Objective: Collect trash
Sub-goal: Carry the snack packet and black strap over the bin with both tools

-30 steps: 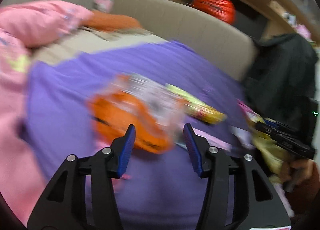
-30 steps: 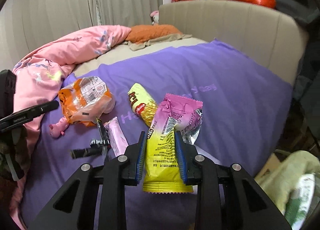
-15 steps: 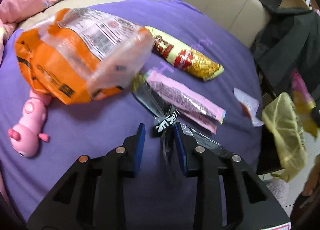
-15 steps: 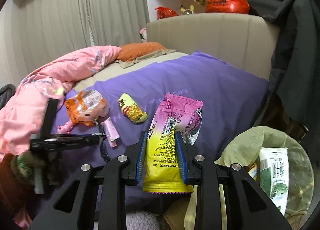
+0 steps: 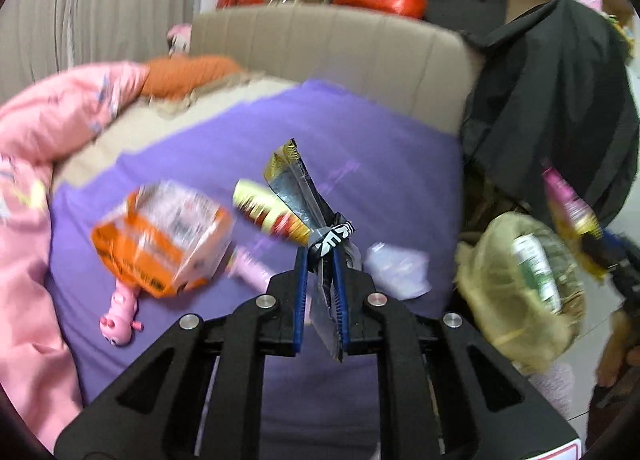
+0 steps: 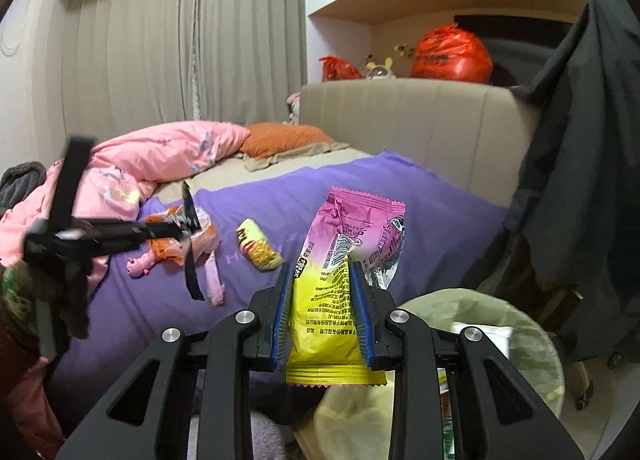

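My left gripper (image 5: 320, 256) is closing its jaws on a black-and-silver wrapper (image 5: 296, 187), pinched at its knotted middle and lifted clear of the purple bedspread (image 5: 360, 147). In the right wrist view that wrapper (image 6: 192, 276) hangs from the left gripper (image 6: 186, 227). My right gripper (image 6: 319, 266) is shut on a pink-and-yellow snack bag (image 6: 352, 219), held upright beside a bin with a yellow-green liner (image 6: 532, 340). On the bed lie an orange bag (image 5: 160, 236), a yellow-red snack pack (image 5: 264, 207), a pink wrapper (image 5: 252, 272) and a white scrap (image 5: 396, 268).
A pink toy (image 5: 120, 316) lies by the orange bag. A pink duvet (image 5: 32, 179) covers the bed's left side. The beige headboard (image 6: 420, 123) stands behind. A black garment (image 6: 580, 139) hangs at the right, above the bin (image 5: 512, 288).
The left gripper closed on the black wrapper and lifted it off the bed. The right gripper drew back from the bed with its bag, and the bin came into view beneath it.
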`<state>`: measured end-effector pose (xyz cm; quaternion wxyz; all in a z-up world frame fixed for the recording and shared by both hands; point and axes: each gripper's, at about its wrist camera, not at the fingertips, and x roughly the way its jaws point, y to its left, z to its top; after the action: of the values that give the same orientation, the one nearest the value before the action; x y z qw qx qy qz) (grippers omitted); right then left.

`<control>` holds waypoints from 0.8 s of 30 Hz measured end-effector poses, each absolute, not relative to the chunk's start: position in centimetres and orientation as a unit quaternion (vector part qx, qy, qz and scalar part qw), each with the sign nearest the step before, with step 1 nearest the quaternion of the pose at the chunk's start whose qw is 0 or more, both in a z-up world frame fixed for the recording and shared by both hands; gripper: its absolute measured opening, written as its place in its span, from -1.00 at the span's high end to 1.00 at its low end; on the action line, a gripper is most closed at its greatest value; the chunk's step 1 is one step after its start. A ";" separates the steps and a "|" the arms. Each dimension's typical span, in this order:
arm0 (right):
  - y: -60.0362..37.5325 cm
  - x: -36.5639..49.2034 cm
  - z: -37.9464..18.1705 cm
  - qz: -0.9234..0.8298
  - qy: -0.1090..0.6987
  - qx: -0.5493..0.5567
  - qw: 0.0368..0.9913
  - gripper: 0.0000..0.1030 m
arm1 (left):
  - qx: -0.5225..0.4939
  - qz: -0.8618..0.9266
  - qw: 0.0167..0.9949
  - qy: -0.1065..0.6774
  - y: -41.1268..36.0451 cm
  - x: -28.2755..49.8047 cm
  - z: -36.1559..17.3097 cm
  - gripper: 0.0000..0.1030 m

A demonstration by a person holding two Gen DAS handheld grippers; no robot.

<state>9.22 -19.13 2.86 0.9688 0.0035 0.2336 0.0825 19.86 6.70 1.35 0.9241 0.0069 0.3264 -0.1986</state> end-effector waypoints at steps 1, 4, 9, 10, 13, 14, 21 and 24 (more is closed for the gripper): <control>-20.0 8.7 3.1 0.079 0.230 0.010 0.970 0.47 | 0.009 -0.203 0.926 0.319 5.8 19.3 2.1 0.77; -22.1 7.3 4.1 0.067 0.220 0.023 0.973 0.47 | 0.015 -0.220 0.930 0.295 3.2 17.1 4.9 0.77; -25.8 4.4 5.5 0.045 0.204 0.039 0.977 0.47 | 0.035 -0.263 0.926 0.268 -2.0 13.7 7.4 0.77; -26.6 3.9 5.6 0.040 0.203 0.040 0.978 0.47 | 0.041 -0.274 0.924 0.265 -3.3 13.0 7.7 0.77; -28.8 2.2 5.6 0.031 0.202 0.054 0.977 0.47 | 0.052 -0.297 0.916 0.263 -6.1 11.6 8.0 0.77; -29.4 1.8 5.6 0.026 0.201 0.056 0.978 0.47 | 0.058 -0.304 0.914 0.262 -7.1 11.1 8.0 0.76; -32.7 -1.3 4.8 0.004 0.196 0.063 0.979 0.47 | 0.088 -0.336 0.903 0.254 -12.6 8.4 8.3 0.76; -33.5 -1.8 4.2 0.002 0.200 0.065 0.978 0.47 | 0.100 -0.343 0.899 0.255 -14.1 7.7 7.9 0.76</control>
<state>-1.81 -33.54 4.17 0.9776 0.0652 0.2002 0.0018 7.73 -14.14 7.92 0.8986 0.0998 0.2550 -0.3428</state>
